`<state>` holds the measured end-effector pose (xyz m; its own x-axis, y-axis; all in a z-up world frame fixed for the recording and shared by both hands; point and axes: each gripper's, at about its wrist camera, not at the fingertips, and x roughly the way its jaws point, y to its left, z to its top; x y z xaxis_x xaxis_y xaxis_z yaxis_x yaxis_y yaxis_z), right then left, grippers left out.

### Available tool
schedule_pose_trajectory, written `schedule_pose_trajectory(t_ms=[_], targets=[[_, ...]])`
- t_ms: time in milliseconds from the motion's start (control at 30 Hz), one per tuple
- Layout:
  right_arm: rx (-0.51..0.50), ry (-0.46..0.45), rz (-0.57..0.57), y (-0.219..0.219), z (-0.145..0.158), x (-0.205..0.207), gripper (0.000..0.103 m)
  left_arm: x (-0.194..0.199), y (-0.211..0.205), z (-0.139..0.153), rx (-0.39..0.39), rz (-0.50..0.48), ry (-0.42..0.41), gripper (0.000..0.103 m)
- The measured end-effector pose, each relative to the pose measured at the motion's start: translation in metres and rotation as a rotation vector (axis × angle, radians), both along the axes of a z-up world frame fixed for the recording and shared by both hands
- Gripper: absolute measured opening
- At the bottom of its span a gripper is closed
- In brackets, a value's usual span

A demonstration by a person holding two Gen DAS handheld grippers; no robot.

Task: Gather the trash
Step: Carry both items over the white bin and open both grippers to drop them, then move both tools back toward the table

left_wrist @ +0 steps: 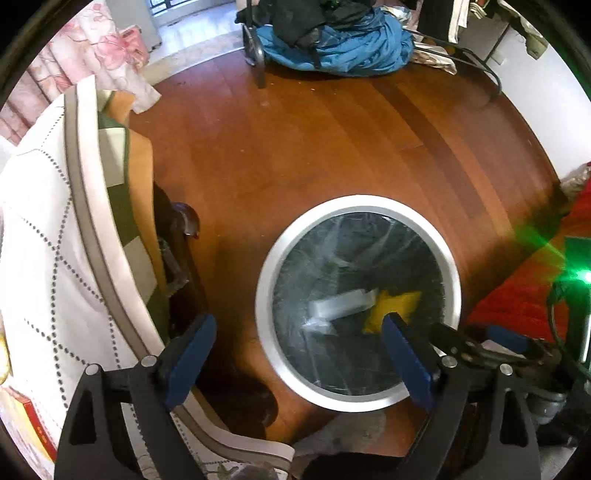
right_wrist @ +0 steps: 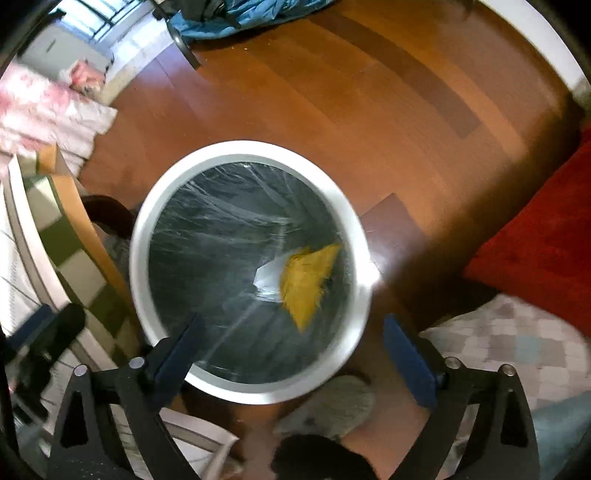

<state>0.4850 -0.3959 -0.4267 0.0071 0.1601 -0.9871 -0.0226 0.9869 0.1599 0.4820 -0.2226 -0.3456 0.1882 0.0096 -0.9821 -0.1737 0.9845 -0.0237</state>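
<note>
Trash sits at the bottom of the bin: a yellow wrapper (left_wrist: 393,308) (right_wrist: 306,280) touching a pale, clear plastic piece (left_wrist: 341,304) (right_wrist: 267,278) on its left; both blurred, detail unreadable; bin (left_wrist: 266,295) (right_wrist: 140,251) round, white-rimmed, lined with a clear bag, standing on the wooden floor (left_wrist: 314,147) (right_wrist: 369,110); left tongs (left_wrist: 297,360) spread wide, empty, one blue pad over the bin's near rim, the other over the bed edge; right tongs (right_wrist: 291,356) also spread wide, nothing between them, straddling the bin's near rim; bed (left_wrist: 44,240) with white dotted cover just left of the bin; red fabric (left_wrist: 517,295) (right_wrist: 535,240) to the right; blue cloth heap (left_wrist: 340,48) (right_wrist: 229,18) on a dark frame at the far side of the floor; pink floral curtain (left_wrist: 74,62) far left.
</note>
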Motion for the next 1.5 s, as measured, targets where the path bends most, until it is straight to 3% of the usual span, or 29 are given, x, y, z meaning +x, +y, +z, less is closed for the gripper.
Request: schedule_pose_trajectory(t_ms=[133, 367, 733, 1100, 1300, 1500], targets=[[-0.058, -0.021, 0.038, 0.002, 0.006, -0.008, 0.099, -0.004, -0.002, 0.001, 0.040, 0.001, -0.017, 0.100], [-0.086, -0.048, 0.045, -0.004, 0.027, -0.020, 0.099, -0.019, -0.007, 0.021, 0.066, -0.002, -0.040, 0.100], [-0.085, -0.171, 0.026, -0.024, 0.117, -0.051, 0.099, -0.053, -0.020, 0.092, 0.076, -0.008, -0.140, 0.100], [-0.042, -0.338, -0.001, -0.034, 0.224, -0.109, 0.099, -0.104, -0.014, 0.169, 0.067, 0.018, -0.255, 0.100], [0.069, -0.371, 0.047, 0.002, 0.257, -0.150, 0.099, -0.151, 0.032, 0.203, 0.103, 0.094, -0.293, 0.100], [0.146, -0.292, 0.202, 0.093, 0.227, -0.200, 0.099, -0.247, 0.126, 0.185, 0.168, 0.295, -0.200, 0.100]])
